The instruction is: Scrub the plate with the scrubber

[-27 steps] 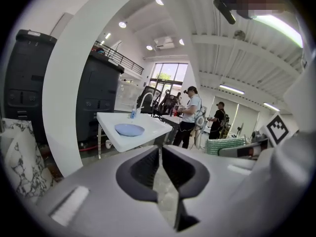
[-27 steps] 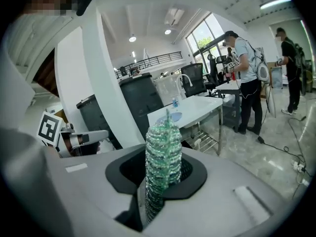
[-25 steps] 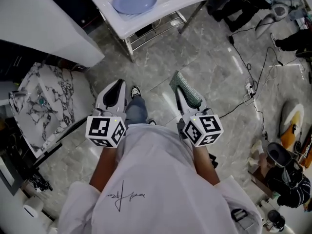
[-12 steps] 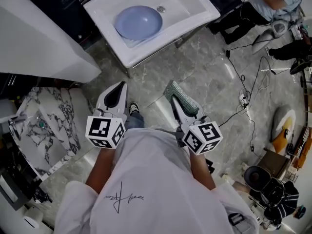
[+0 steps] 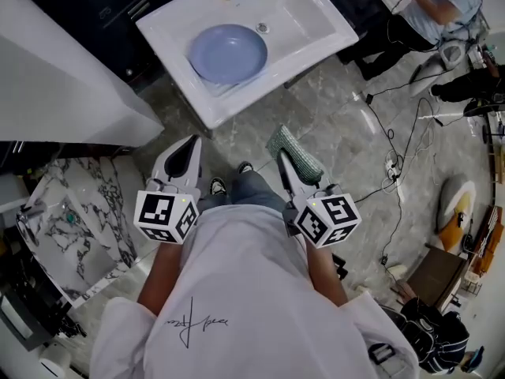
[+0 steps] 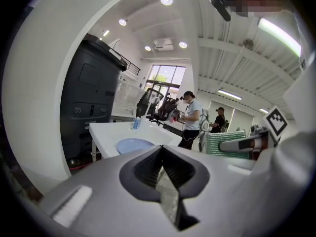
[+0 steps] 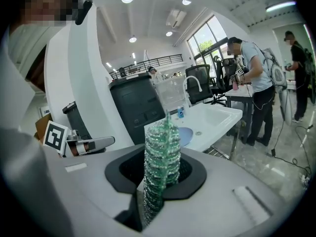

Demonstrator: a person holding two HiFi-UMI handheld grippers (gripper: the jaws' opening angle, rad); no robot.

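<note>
At 12 o'clock in the head view, the plate (image 5: 229, 54) lies flat in the basin of a white sink (image 5: 323, 18), well apart from both grippers. Nothing touches it.

Step in hand: approach. Scrubbing has not begun, judging by the stretch of floor (image 5: 331, 109) between the person and the sink.

Right gripper (image 5: 286, 160): jaws clamped on the scrubber (image 5: 300, 152), a green mesh pad held on edge and projecting past the tips. Its own view shows the pad upright between the jaws, with the plate beyond.

Left gripper (image 5: 191, 144): jaws together, nothing between them.

Pose: both grippers are held low before the torso, roughly level, the left at 9 o'clock of the right. Both are aimed toward 12 o'clock, with the forearms bent close to the body.

Next move, as judged: close on the sink, lower the right gripper over the basin and turn it so the pad's broad face meets the plate. To steady the plate, the left jaws would have to part and take the rim. A loose plate in a smooth basin is likely to slide.

Noted: cables (image 5: 410, 133) cross the floor at 3 o'clock.
</note>
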